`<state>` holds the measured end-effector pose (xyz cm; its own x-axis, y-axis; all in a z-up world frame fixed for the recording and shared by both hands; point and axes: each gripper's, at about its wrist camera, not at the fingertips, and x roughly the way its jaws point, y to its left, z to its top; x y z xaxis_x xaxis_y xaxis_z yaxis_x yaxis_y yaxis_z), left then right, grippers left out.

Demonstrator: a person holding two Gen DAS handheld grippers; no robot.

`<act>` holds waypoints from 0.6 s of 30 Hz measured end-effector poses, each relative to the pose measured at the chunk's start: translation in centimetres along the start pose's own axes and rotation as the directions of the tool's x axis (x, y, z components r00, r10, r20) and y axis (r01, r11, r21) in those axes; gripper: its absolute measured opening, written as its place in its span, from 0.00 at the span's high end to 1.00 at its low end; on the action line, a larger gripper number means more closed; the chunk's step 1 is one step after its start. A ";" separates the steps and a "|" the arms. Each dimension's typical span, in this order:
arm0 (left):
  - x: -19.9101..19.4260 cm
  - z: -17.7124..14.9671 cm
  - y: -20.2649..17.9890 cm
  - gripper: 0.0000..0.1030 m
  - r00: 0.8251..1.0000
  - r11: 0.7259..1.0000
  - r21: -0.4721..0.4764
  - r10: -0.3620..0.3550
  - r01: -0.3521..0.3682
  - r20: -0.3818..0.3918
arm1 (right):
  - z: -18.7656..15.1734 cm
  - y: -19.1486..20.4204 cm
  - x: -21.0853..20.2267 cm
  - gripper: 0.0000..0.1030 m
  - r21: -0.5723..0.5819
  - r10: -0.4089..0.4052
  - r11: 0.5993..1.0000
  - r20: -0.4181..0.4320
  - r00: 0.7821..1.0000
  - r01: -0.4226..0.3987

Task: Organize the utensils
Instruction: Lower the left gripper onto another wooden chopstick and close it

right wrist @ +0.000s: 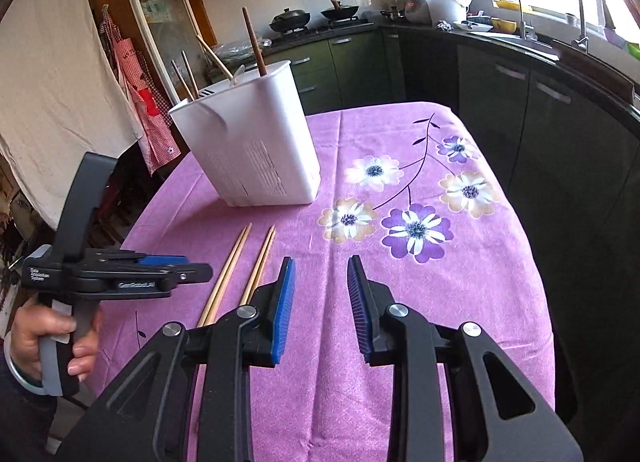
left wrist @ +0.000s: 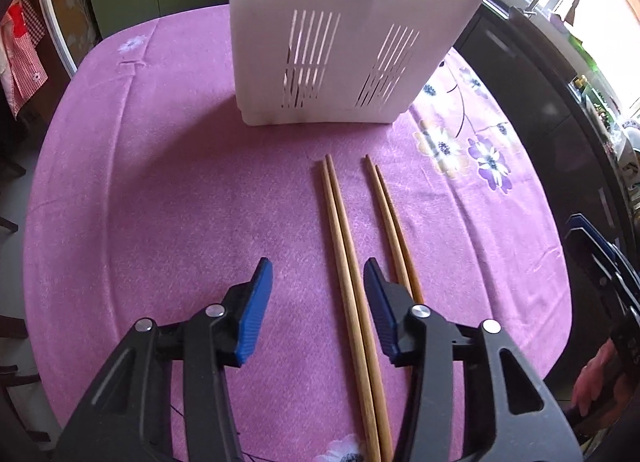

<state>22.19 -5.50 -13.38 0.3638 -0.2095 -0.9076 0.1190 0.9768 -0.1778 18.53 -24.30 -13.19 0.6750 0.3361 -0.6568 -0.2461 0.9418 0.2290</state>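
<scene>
Two pairs of wooden chopsticks lie side by side on the purple tablecloth (left wrist: 160, 202). The left pair (left wrist: 344, 254) runs between the fingers of my left gripper (left wrist: 318, 274), close to the right pad; the pads do not press on it. Just outside the right finger lies the right pair (left wrist: 390, 222). Behind them stands a white slotted utensil holder (left wrist: 332, 42). In the right wrist view the holder (right wrist: 256, 142) has several chopsticks and a dark wooden handle (right wrist: 254, 42) sticking up. My right gripper (right wrist: 320, 268) hovers open and empty to the right of both pairs (right wrist: 262, 258).
A hand (right wrist: 48, 338) holds the left gripper (right wrist: 196, 272) at the table's left edge. Dark cabinets (right wrist: 560, 134) and a sink counter run close along the table's right side. A stove with pans (right wrist: 312, 18) is at the back. Cloths hang at the left (right wrist: 52, 102).
</scene>
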 end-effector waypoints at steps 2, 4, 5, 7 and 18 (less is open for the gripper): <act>0.3 0.1 -0.2 0.60 1.000 1.000 0.004 0.006 -0.006 -0.007 | 0.0 0.1 0.1 0.73 0.003 0.005 1.000 -0.003 1.000 -0.005; 0.6 0.2 -0.3 0.60 1.000 1.000 0.010 0.018 -0.018 -0.010 | 0.0 0.1 0.3 0.73 0.004 0.012 1.000 -0.007 1.000 -0.012; 0.9 0.4 -0.5 0.61 1.000 1.000 0.013 0.023 -0.022 -0.013 | 0.0 0.2 0.3 0.73 0.004 0.014 1.000 -0.009 1.000 -0.014; 1.2 0.6 -0.7 0.61 0.999 0.999 0.019 0.032 -0.032 -0.022 | 0.0 0.3 0.4 0.73 0.004 0.019 1.000 -0.014 1.000 -0.018; 2.3 1.2 -1.3 0.60 0.995 0.996 0.027 0.089 -0.088 -0.049 | 0.3 0.3 0.4 0.71 0.012 0.032 0.999 -0.014 0.999 -0.032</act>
<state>24.02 -7.26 -14.78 0.3277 -0.1191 -0.9372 0.1118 0.9899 -0.0868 18.93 -23.93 -13.13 0.6568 0.3663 -0.6592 -0.2597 0.9305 0.2583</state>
